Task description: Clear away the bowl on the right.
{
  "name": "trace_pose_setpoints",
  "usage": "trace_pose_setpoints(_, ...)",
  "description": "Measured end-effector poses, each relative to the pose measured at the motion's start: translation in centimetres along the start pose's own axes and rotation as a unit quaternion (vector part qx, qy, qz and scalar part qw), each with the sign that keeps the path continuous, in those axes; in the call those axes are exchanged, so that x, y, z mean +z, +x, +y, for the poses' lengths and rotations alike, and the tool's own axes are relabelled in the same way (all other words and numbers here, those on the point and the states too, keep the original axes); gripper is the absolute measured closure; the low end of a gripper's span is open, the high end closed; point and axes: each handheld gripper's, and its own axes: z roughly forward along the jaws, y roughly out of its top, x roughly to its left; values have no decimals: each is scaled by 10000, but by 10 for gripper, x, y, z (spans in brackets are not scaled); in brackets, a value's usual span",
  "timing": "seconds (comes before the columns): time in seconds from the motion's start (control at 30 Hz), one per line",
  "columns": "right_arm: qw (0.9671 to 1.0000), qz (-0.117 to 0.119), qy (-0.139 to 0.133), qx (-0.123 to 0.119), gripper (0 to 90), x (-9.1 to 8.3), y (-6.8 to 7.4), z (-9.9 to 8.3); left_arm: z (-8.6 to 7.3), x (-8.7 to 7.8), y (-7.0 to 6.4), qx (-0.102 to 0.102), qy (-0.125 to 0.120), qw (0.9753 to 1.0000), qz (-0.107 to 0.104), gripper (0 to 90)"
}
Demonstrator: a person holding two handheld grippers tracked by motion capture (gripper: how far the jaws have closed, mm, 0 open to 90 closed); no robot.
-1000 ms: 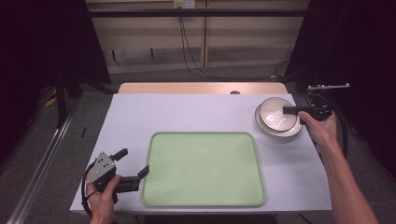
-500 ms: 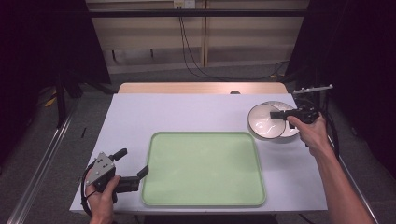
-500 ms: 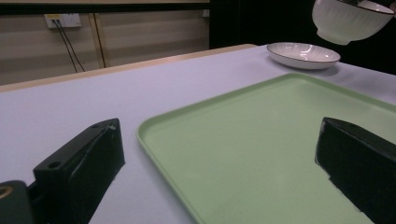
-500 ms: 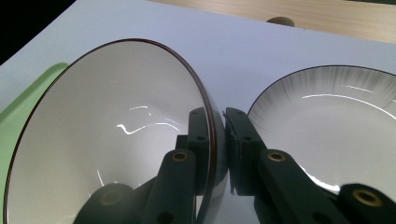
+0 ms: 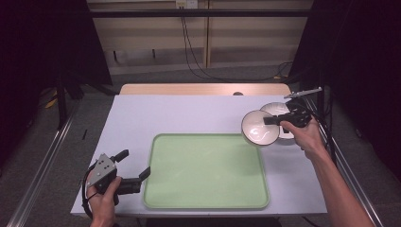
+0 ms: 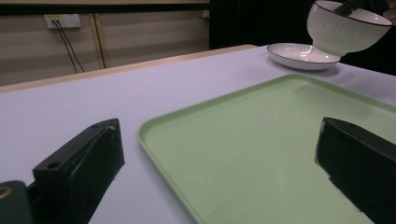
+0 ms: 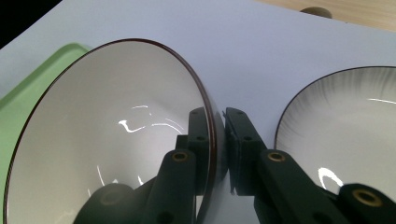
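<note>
White ribbed bowl (image 5: 258,127) with dark brown rim, empty, glossy inside. Lifted clear of the table, tilted, pinched at the rim wall. Hangs just above the near edge of the matching white plate (image 5: 282,121), beside the green tray's (image 5: 206,170) far right corner.

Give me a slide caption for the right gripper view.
Right gripper pinching the white bowl's rim, plate beside it.

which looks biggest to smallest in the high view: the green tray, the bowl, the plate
1. green tray, by far the largest.
2. bowl, held off the table by the right gripper.
3. plate, though the bowl covers part of it and sits nearer the camera, so ranks 2 and 3 are unsure.
</note>
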Motion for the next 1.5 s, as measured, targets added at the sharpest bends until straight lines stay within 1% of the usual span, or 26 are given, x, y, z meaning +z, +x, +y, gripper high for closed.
trace_pose_setpoints(0.07,10000,44,22,-72,818,4,4,2,0,-1,0,-23,-13,10000,6,12)
trace_pose_setpoints(0.13,10000,58,22,-59,818,5,5,2,0,-1,0,-35,-20,10000,-3,12)
trace_pose_setpoints(0.17,9999,105,45,-113,818,7,7,2,0,-1,0,-30,-20,10000,-7,12)
trace_pose_setpoints(0.2,9999,105,45,-113,818,7,7,2,0,-1,0,-17,-19,10000,18,12)
trace_pose_setpoints(0.23,9999,106,58,-94,818,9,9,3,-1,-1,0,-44,-23,10000,-2,12)
trace_pose_setpoints(0.27,9998,113,80,-135,818,9,9,3,-1,0,0,-65,-15,10000,-13,12)
trace_pose_setpoints(0.4,9999,36,65,-118,818,13,11,3,-1,-1,0,-32,-6,10000,-12,12)
trace_pose_setpoints(0.43,9998,48,130,-112,818,15,12,3,-1,-1,0,-30,-3,10000,-4,11)
trace_pose_setpoints(0.5,9998,77,150,-111,818,16,12,2,-1,0,0,-59,-20,10000,-5,11)
trace_pose_setpoints(0.53,9998,23,166,-148,818,19,13,2,-1,-1,0,-24,-4,10000,21,12)
trace_pose_setpoints(0.6,9996,48,235,-121,818,24,12,1,-1,0,-1,-21,10,10000,-15,11)
trace_pose_setpoints(0.63,9996,48,235,-121,818,24,12,1,-1,0,0,-6,22,10000,-20,11)
trace_pose_setpoints(0.67,9995,54,270,-157,818,27,12,0,-1,0,0,-18,6,10000,-20,11)
trace_pose_setpoints(0.7,9994,9,307,-146,818,28,12,0,-1,0,0,-24,-2,10000,1,11)
trace_pose_setpoints(0.8,9991,-9,383,-170,818,35,12,-2,-1,-1,0,-20,-2,10000,-6,10)
trace_pose_setpoints(0.83,9992,-29,361,-168,819,37,13,-2,-1,-1,0,-42,-18,10000,-10,10)
trace_pose_setpoints(0.87,9992,-65,356,-176,818,39,13,-3,-1,-1,0,-13,-12,10000,-8,10)
trace_pose_setpoints(0.9,9990,-16,405,-178,819,41,13,-2,-1,-1,-1,-34,-21,10000,-14,11)
trace_pose_setpoints(1.0,9987,-17,479,-145,818,46,14,-3,-1,-1,-1,-26,1,10000,-35,10)
trace_pose_setpoints(1.03,9985,-32,541,-115,818,50,13,-4,-1,-1,-1,-19,1,10000,-29,10)
trace_pose_setpoints(1.17,9984,0,565,-88,818,54,10,-5,-1,-1,-1,-52,-11,10000,-17,10)
trace_pose_setpoints(1.2,9983,-35,584,-71,818,58,10,-6,-1,-2,-1,-56,-8,10000,-6,10)
trace_pose_setpoints(1.27,9982,-18,595,-105,818,59,9,-6,-1,-1,-1,-52,-12,10000,-13,10)
trace_pose_setpoints(1.3,9981,-41,608,-66,819,60,10,-6,-1,-1,0,-50,0,10000,-13,10)
trace_pose_setpoints(1.4,9980,-76,621,-51,818,66,10,-7,-1,-1,0,-33,11,10000,-15,10)
trace_pose_setpoints(1.5,9980,-52,624,-13,818,68,9,-8,-1,-1,0,-29,18,10000,-21,10)
